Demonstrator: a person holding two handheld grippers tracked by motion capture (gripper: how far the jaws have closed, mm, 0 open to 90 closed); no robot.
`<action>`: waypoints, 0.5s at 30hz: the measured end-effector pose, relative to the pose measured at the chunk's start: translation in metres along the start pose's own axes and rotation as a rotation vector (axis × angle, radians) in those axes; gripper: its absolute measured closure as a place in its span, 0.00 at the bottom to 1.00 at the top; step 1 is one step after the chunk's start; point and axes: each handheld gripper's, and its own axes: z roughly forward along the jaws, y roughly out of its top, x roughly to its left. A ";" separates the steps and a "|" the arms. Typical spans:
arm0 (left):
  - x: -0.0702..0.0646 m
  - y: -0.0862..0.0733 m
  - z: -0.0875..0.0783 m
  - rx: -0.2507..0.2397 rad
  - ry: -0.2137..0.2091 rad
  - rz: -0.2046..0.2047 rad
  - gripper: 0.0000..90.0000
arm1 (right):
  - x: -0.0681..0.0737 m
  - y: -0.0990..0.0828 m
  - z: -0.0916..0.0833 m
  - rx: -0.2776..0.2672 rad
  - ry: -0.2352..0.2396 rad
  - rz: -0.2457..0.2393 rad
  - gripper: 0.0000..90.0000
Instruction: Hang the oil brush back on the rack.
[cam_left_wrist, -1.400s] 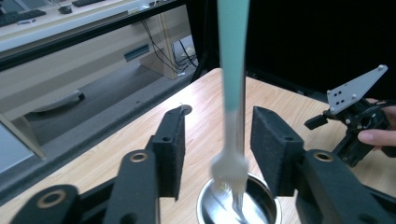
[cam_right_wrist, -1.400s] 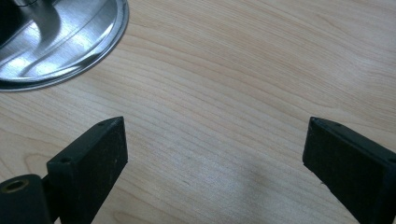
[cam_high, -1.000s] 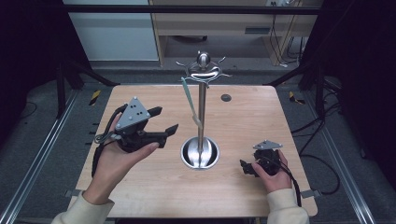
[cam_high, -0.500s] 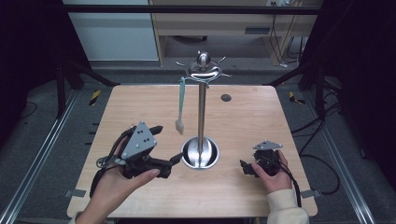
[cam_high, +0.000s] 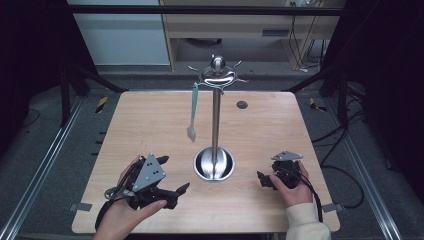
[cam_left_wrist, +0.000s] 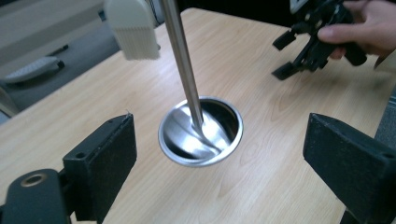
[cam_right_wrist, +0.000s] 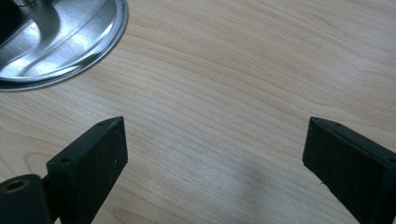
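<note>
Hung from a hook of the tall steel utensil stand (cam_high: 216, 125) mid-table: pale long-handled silicone brush (cam_high: 193, 112). Rested on the light wooden table (cam_high: 280, 125), jaws spread and empty: left gripper (cam_high: 172, 195), right gripper (cam_high: 263, 181) beside the stand's round base.

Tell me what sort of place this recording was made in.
Probably a lab or data-collection workspace, not a home: a bare wooden table on a metal frame, cables on the floor, and a steel stand with a brush hung on it as the only prop.
</note>
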 end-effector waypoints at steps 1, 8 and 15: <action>0.001 -0.004 0.001 0.008 0.001 -0.001 0.10 | 0.000 0.000 0.000 0.001 -0.001 0.002 0.08; 0.013 -0.033 0.011 0.064 0.031 -0.025 0.10 | 0.000 0.000 0.000 0.004 -0.003 0.005 0.08; 0.025 -0.057 0.021 0.126 0.046 -0.049 0.10 | 0.000 -0.001 0.000 0.003 -0.004 0.007 0.08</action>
